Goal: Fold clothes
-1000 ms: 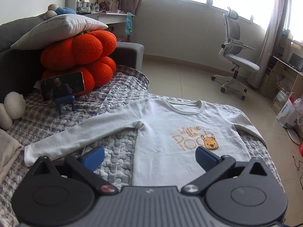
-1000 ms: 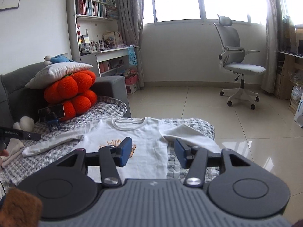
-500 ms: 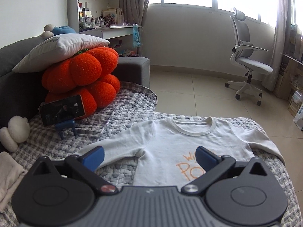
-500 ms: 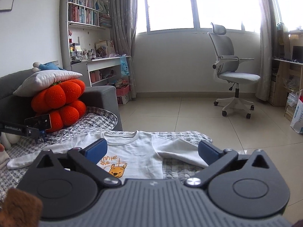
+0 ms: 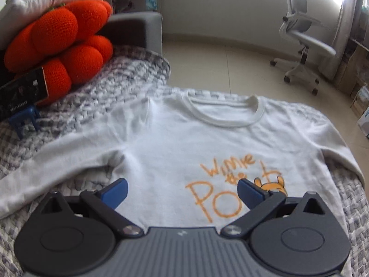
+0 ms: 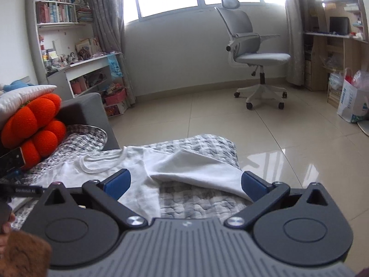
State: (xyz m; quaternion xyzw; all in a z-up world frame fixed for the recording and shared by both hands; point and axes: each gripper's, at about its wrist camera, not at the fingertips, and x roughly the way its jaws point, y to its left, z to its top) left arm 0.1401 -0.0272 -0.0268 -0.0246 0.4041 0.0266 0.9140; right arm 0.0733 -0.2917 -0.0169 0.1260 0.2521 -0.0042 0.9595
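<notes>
A grey-and-white quilted cover (image 5: pixel 129 85) lies over a bed, with pale tiled floor (image 6: pixel 207 115) beyond its far edge at 12 o'clock. The white long-sleeved shirt (image 5: pixel 175 143) lies flat on the cover, front up, neckline toward 12 o'clock, orange lettering showing. Orange pumpkin cushions (image 5: pixel 57 39) sit at 10 o'clock with a phone on a blue stand (image 5: pixel 20 92) leaning in front. The left gripper (image 5: pixel 182 190) hovers over the shirt's chest, jaws spread wide, holding nothing. The right gripper (image 6: pixel 185 182) is also wide and empty, over the shirt's right sleeve (image 6: pixel 196 170), which lies near the cover's edge at 1 o'clock. A grey office chair (image 6: pixel 256 55) stands well apart on the open floor; bookshelves (image 6: pixel 57 13) line the wall at 10 o'clock.
</notes>
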